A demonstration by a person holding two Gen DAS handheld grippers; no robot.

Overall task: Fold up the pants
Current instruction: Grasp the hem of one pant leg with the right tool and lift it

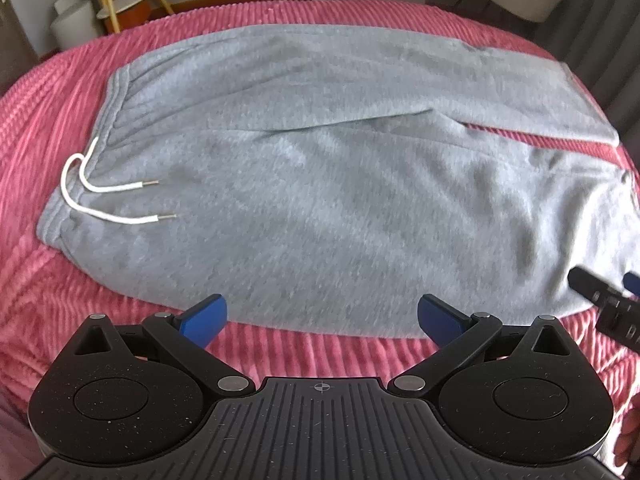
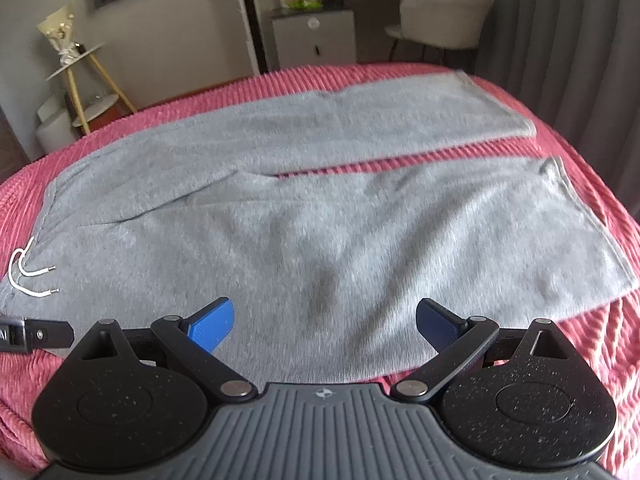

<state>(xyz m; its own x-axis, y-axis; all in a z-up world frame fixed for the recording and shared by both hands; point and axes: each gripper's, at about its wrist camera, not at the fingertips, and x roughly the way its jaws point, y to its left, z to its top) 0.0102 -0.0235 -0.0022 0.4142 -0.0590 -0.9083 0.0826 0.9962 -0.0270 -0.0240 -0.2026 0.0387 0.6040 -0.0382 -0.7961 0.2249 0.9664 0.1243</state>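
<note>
Hardly anything here can be read. In the right wrist view, the left gripper (image 2: 36,335) pokes in at the left edge, and its black side carries pale lettering that looks like "AI", cut off by the frame. In the left wrist view, the right gripper (image 1: 608,300) shows pale marks on its dark body, too blurred to make out. Each gripper body has a small crosshair sign, no words.

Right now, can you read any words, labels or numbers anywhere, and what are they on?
"AI": white letters on the left gripper body, cut off by the frame edge.
White marks on the right gripper: too blurred to read.
Grey pants, pink bedspread: no text visible.
</note>
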